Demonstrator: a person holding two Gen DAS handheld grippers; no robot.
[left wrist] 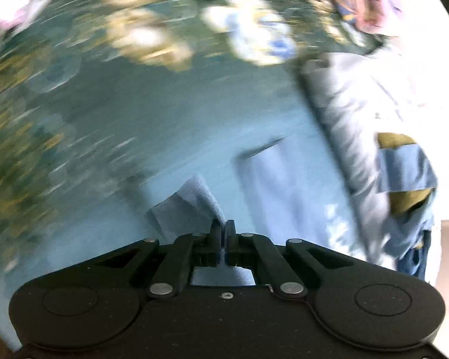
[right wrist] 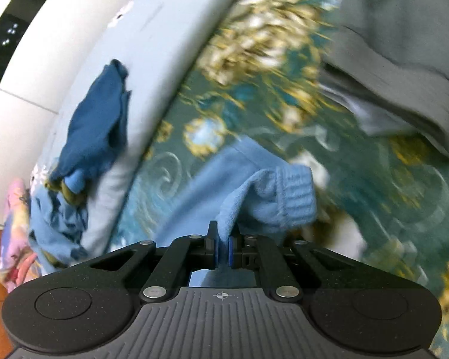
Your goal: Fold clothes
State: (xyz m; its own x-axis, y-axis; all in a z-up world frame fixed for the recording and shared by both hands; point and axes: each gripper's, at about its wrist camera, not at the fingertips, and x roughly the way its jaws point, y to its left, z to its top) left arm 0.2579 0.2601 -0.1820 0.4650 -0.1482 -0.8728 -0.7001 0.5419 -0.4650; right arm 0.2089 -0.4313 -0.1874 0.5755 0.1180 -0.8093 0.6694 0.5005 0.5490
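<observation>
The left gripper (left wrist: 223, 227) is clamped tight on a fold of the light blue garment (left wrist: 191, 200) just ahead of it. The right gripper (right wrist: 223, 239) pinches the same garment's ribbed cuff (right wrist: 296, 194), ahead to its right.

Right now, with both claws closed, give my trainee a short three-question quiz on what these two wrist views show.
1. True or false: the right claw is shut on the ribbed cuff end of the light blue garment.
2. What does the left claw grip? A) the grey folded garment B) a fold of the light blue garment C) nothing
3. In the right wrist view, what lies on the pale pillow?

Key: 1 true. 2 B. 3 the dark blue cloth.
</observation>
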